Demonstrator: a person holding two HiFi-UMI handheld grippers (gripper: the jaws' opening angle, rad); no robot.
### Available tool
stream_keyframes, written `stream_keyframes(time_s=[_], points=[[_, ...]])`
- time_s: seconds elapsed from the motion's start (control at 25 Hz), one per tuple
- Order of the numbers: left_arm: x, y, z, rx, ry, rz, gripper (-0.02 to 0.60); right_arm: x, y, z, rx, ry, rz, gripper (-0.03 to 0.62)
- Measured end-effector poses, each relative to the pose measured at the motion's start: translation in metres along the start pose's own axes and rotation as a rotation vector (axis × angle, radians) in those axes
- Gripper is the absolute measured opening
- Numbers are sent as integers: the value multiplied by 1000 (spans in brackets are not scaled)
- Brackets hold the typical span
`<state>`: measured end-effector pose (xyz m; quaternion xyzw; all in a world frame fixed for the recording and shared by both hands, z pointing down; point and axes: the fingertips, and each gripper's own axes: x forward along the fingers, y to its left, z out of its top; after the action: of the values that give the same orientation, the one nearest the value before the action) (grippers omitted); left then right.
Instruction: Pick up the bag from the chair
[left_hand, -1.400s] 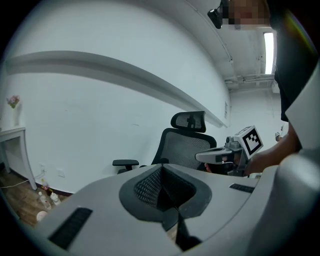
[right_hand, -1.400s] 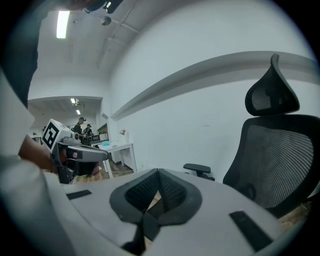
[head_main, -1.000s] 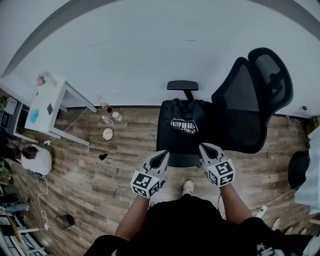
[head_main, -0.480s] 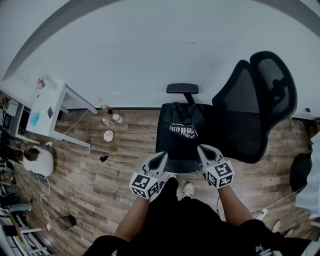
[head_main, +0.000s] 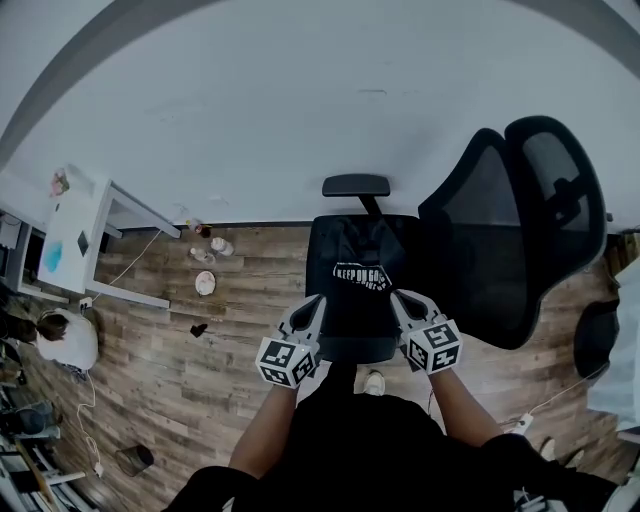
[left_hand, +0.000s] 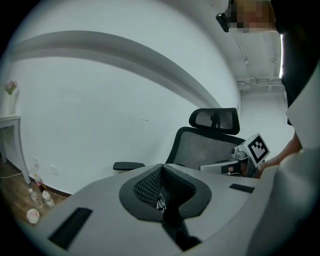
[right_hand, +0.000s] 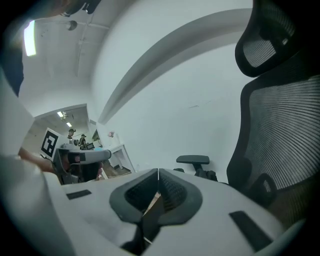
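A black bag (head_main: 362, 272) with white print lies on the seat of a black office chair (head_main: 480, 250), whose mesh back stands to the right. My left gripper (head_main: 317, 300) hovers over the seat's front left edge, shut and empty. Over the front right edge my right gripper (head_main: 397, 297) is also shut and empty. Both stop just short of the bag. In the left gripper view the jaws (left_hand: 161, 166) meet, with the chair back (left_hand: 205, 147) beyond. In the right gripper view the jaws (right_hand: 158, 171) meet below the armrest (right_hand: 192, 160).
A white table (head_main: 70, 230) stands at far left by the wall. Small bottles (head_main: 210, 247) and a dish (head_main: 204, 283) sit on the wood floor, with cables nearby. A dark object (head_main: 597, 335) is at the right. The person's shoe (head_main: 375, 382) is below the seat.
Both grippers have moved forward and closer together, from in front of the seat to over its front edge. The person has stepped nearer the chair.
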<state>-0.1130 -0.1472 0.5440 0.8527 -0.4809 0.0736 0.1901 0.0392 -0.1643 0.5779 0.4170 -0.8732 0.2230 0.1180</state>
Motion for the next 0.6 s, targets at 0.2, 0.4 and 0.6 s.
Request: stream_keyframes(time_s=[0.2,0.4,0.6], points=[[32,31,1,-4,42,-17,23,36,-16,9,68,13,-28,23],[60,57,-5,-19,99,-52,21,64,-35,5,119,53,-84,21],[87,88,-13,-55,135,-66,21,87,-44,3,178,80,-122,23]])
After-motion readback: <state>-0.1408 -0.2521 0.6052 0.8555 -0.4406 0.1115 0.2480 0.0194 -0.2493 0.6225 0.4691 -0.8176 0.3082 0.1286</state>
